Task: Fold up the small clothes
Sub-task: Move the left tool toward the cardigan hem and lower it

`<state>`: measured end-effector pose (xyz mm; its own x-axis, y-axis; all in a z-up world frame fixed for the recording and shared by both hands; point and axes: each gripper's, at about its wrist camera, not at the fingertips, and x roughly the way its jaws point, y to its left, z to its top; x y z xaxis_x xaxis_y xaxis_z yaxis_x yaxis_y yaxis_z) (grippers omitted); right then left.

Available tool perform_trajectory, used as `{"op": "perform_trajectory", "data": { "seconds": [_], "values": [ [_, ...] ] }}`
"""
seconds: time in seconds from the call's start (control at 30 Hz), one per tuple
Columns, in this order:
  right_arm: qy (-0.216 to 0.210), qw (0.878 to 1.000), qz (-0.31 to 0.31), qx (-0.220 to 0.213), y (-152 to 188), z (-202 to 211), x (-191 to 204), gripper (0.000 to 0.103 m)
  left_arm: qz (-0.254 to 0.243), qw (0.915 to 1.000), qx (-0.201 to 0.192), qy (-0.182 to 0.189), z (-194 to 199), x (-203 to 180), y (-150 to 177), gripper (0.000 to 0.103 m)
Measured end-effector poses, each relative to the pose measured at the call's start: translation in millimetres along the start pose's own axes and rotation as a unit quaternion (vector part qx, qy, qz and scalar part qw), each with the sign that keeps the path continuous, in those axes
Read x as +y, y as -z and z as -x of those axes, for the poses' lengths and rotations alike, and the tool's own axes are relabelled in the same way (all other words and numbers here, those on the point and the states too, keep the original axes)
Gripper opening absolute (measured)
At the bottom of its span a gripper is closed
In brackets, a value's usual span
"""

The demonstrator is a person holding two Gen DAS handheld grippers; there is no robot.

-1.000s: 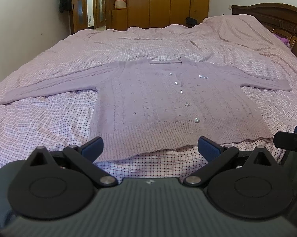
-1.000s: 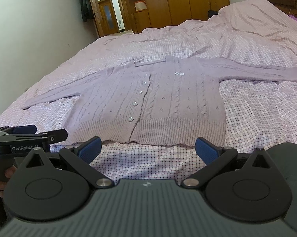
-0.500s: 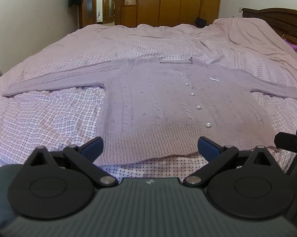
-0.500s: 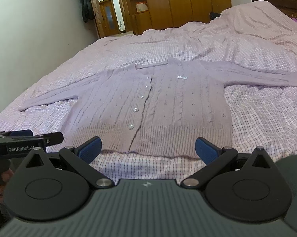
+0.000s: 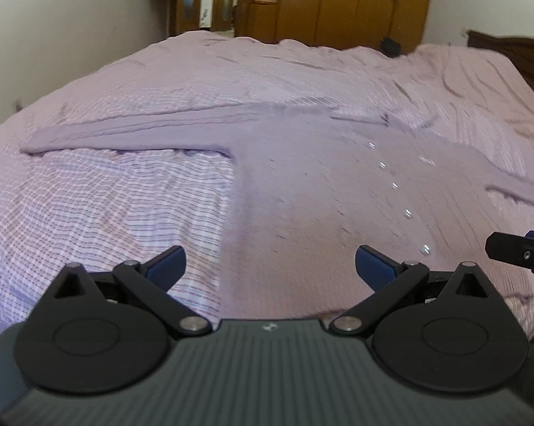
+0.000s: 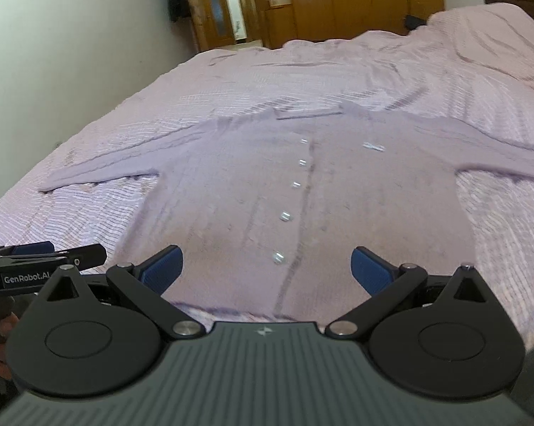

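A lilac knitted cardigan (image 5: 302, 191) lies flat on the bed, front up, buttoned, both sleeves spread out sideways; it also shows in the right wrist view (image 6: 302, 195). My left gripper (image 5: 270, 266) is open and empty, just above the cardigan's hem near its left side. My right gripper (image 6: 265, 266) is open and empty, above the hem near the button row (image 6: 286, 216). The left sleeve (image 5: 125, 135) stretches far left; the right sleeve (image 6: 497, 152) runs off right.
The bed is covered with a pink checked sheet (image 5: 89, 206), wrinkled at the far side. A white wall (image 6: 71, 53) runs along the left. Wooden wardrobes (image 5: 355, 0) and a doorway stand beyond the bed. A dark headboard (image 5: 515, 53) is at the right.
Both grippers have moved forward and lower over the cardigan's hem. The left one has also shifted toward the left side. Both stay open; the cardigan has not moved.
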<state>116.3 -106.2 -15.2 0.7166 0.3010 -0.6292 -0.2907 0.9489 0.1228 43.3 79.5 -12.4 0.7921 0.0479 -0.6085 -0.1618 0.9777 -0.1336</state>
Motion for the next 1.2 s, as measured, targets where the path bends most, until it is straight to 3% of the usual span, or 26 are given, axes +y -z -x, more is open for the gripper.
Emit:
{"op": "perform_trajectory", "data": {
  "seconds": [0.47,0.6,0.73,1.0,1.2],
  "values": [
    [-0.077,0.996,0.037,0.02,-61,-80,80,0.103,0.048,0.9982,0.003,-0.036,-27,85,-40,0.103],
    [-0.095,0.994,0.053,0.023,-72,-107,107,0.103,0.103,0.9946,0.011,0.007,-37,122,-52,0.103],
    [-0.118,0.991,0.059,0.037,-82,-136,136,0.103,0.084,0.9956,0.003,-0.043,-43,144,-68,0.103],
    [-0.153,0.982,0.102,0.038,-97,-178,205,0.103,0.099,0.9901,-0.009,-0.098,-52,209,-98,0.103],
    [-0.19,0.974,0.113,0.037,-103,-207,252,0.103,0.129,0.9868,-0.012,-0.097,-64,259,-102,0.103]
  ]
}}
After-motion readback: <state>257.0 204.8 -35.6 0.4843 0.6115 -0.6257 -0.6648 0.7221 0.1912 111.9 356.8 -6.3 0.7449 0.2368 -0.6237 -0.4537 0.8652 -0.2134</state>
